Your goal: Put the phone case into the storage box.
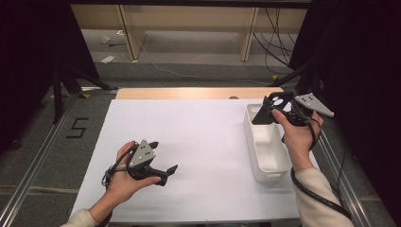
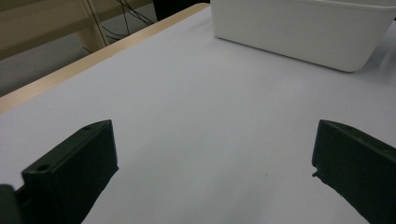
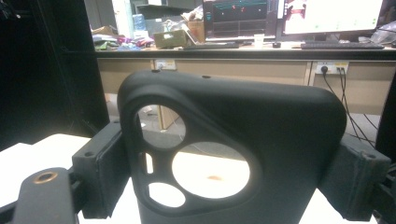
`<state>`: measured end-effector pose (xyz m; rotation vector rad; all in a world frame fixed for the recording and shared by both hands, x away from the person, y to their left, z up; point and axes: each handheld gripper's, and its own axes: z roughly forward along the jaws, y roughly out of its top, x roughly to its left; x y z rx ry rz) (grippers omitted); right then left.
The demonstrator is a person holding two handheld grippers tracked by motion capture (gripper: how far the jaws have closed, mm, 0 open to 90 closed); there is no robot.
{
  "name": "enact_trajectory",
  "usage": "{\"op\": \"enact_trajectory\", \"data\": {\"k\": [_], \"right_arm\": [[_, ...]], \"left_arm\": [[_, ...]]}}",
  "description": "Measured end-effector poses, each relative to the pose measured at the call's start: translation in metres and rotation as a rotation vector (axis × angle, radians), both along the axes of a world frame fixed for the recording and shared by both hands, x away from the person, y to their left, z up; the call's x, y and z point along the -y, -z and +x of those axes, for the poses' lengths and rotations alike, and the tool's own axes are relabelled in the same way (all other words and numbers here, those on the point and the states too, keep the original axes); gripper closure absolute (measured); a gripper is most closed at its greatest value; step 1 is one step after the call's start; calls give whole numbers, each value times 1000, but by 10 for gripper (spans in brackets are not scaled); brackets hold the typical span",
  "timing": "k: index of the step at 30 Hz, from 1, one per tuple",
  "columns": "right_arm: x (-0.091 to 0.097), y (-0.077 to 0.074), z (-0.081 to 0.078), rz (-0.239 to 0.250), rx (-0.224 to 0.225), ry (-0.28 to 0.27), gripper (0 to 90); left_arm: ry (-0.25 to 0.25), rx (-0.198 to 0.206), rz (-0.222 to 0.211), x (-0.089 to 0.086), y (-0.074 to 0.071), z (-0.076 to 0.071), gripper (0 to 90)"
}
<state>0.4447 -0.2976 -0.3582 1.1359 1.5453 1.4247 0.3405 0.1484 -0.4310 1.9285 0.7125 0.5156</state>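
A black figure "5" point(image 1: 77, 127) is marked on the floor, left of the table point(image 1: 189, 132).

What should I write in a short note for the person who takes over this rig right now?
Right gripper: jaws shut on a black phone case, held above the far end of the white bin.
Left gripper: jaws open, nothing between them, low over the white table.
Done: the case is picked up.
Left: it seems the case goes into the bin, which looks to have nothing in it; lower it and open the jaws.
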Motion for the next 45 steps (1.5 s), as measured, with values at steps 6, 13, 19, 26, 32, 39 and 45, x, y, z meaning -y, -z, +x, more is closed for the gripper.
{"op": "enact_trajectory", "data": {"k": [6,13,19,26,32,39,45], "right_arm": [[0,2,1,-7,-8,1,159],[1,4,2,-12,-15,4,159],[0,5,3,-17,-18,2,159],[0,7,4,-25,-24,2,159],[0,8,5,-29,-31,0,159],[-2,11,6,-43,-40,-3,159],[-1,11,8,-50,-46,-3,159]], "left_arm": [[1,1,0,0,0,0,0],[1,1,0,0,0,0,0],[0,1,0,0,0,0,0],[1,1,-1,0,0,0,0],[1,0,-2,0,0,0,0],[3,0,-2,0,0,0,0],[3,-2,-2,0,0,0,0]]}}
